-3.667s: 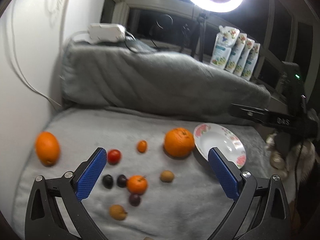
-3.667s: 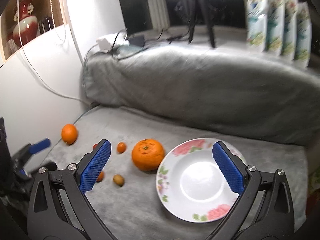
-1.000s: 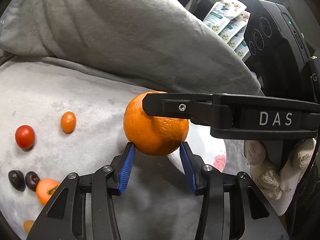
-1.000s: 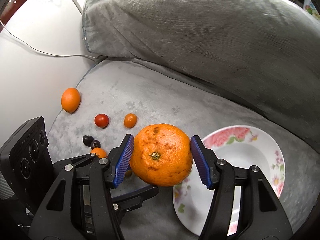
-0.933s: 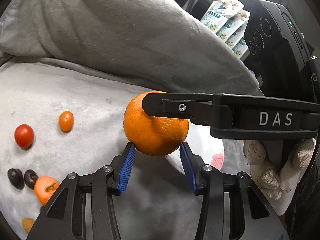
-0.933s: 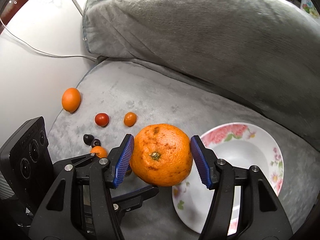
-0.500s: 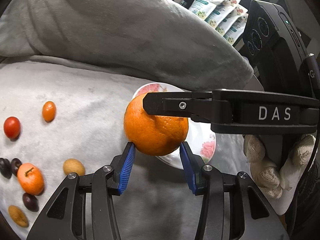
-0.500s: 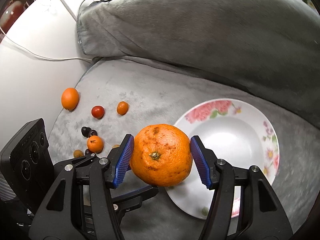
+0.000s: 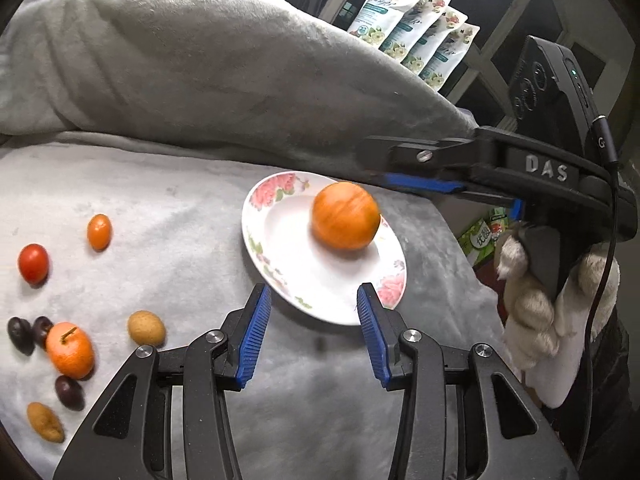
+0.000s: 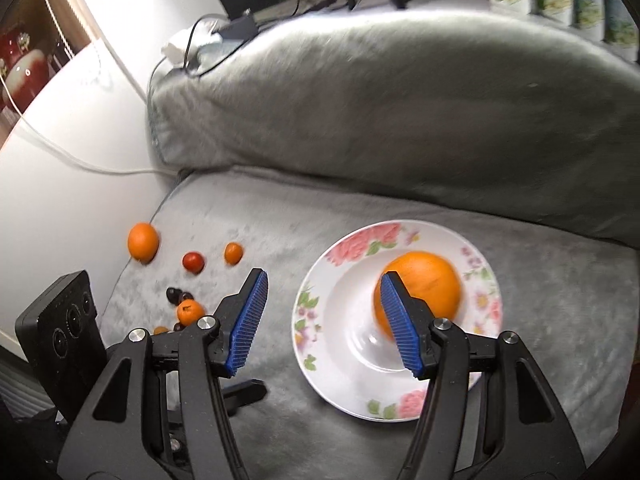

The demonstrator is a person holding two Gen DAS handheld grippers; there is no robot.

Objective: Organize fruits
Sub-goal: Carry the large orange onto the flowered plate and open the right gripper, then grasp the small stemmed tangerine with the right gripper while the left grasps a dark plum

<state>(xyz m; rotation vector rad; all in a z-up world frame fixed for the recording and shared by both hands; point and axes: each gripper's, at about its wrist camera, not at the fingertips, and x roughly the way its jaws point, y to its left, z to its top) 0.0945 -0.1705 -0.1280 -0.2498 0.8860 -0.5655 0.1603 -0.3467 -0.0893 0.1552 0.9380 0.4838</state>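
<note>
Now a grey blanket (image 9: 120, 200) covers the surface, with a grey cushion (image 10: 400, 100) at its far side. On the right lies a floral plate (image 10: 320, 280), and the large orange (image 10: 432, 284), blurred, sits in it. Both tools stand released: the right tool (image 10: 324, 318), whose jaws have just been opening, hangs over the plate with nothing between its pads, and the left tool (image 9: 312, 332) is empty at the plate's near rim. To the left lie a tangerine (image 9: 70, 348), a tomato (image 9: 33, 263) and a kumquat (image 9: 99, 232).
</note>
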